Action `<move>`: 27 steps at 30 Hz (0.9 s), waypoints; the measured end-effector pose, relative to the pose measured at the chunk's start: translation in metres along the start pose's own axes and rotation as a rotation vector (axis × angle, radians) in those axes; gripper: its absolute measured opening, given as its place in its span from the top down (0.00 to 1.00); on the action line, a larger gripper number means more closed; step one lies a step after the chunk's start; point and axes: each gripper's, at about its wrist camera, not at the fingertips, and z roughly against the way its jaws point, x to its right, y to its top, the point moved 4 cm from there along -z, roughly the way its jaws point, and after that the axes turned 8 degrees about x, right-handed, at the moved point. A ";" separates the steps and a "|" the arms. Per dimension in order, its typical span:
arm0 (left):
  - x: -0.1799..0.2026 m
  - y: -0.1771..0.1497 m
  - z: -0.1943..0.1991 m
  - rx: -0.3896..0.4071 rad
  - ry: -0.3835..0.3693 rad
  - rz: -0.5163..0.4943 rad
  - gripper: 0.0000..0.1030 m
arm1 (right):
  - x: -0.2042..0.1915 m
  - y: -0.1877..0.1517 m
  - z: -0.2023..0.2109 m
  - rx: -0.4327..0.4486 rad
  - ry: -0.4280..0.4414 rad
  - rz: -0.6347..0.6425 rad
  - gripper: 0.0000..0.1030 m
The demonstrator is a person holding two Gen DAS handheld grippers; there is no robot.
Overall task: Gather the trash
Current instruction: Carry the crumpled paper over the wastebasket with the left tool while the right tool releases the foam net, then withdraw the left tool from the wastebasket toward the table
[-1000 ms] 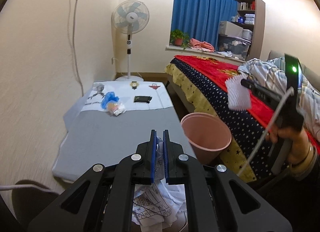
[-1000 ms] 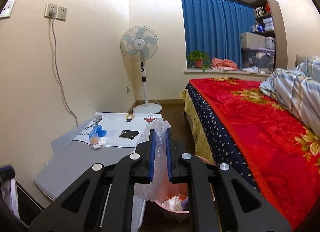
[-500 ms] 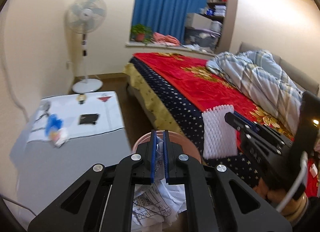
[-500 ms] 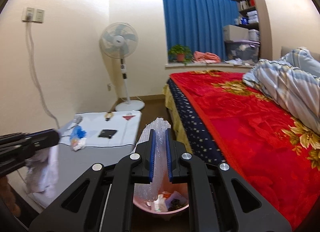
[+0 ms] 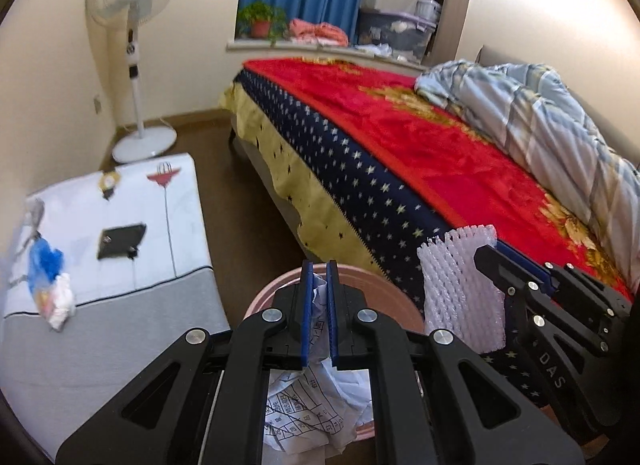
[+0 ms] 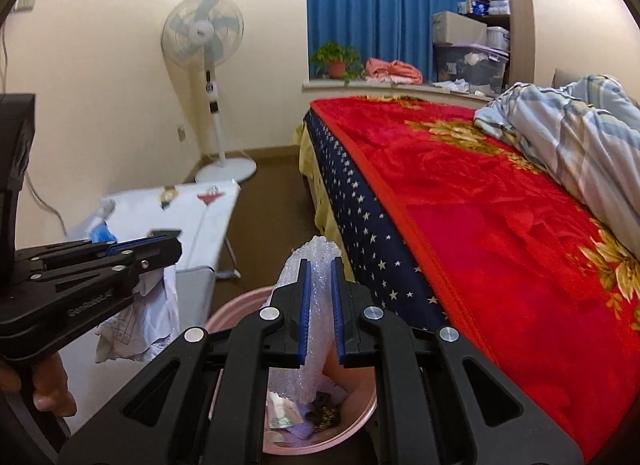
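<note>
Both grippers have swung over the pink bin (image 6: 224, 315): left gripper (image 5: 319, 269) clenches crumpled paper (image 5: 308, 409), right gripper (image 6: 320, 269) clenches bubble wrap (image 6: 316, 285), between bed edge (image 6: 360, 217) and table (image 5: 120, 305).

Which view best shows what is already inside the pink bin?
The right wrist view: it looks down into the pink bin, showing scraps at the bottom beneath the bubble wrap. In the left wrist view the crumpled paper and gripper hide the inside; only the rim shows.
</note>
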 end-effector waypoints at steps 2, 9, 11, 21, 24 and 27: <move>-0.002 -0.005 -0.014 -0.014 0.009 -0.006 0.93 | 0.000 -0.005 -0.012 -0.026 -0.009 0.016 0.89; -0.008 -0.017 -0.045 -0.061 0.049 -0.010 0.37 | 0.004 -0.022 -0.037 -0.095 -0.024 0.031 0.82; -0.013 -0.018 -0.044 -0.041 0.113 -0.011 0.22 | 0.003 -0.026 -0.040 -0.120 -0.036 0.044 0.55; -0.030 -0.010 0.005 0.010 0.212 -0.022 0.16 | -0.014 -0.009 -0.010 -0.017 -0.014 0.077 0.24; -0.040 -0.007 0.048 0.050 0.223 0.008 0.14 | -0.020 0.004 0.013 0.039 0.014 0.052 0.18; -0.048 -0.008 0.093 0.093 0.231 0.029 0.14 | -0.033 0.014 0.049 0.101 0.050 0.041 0.11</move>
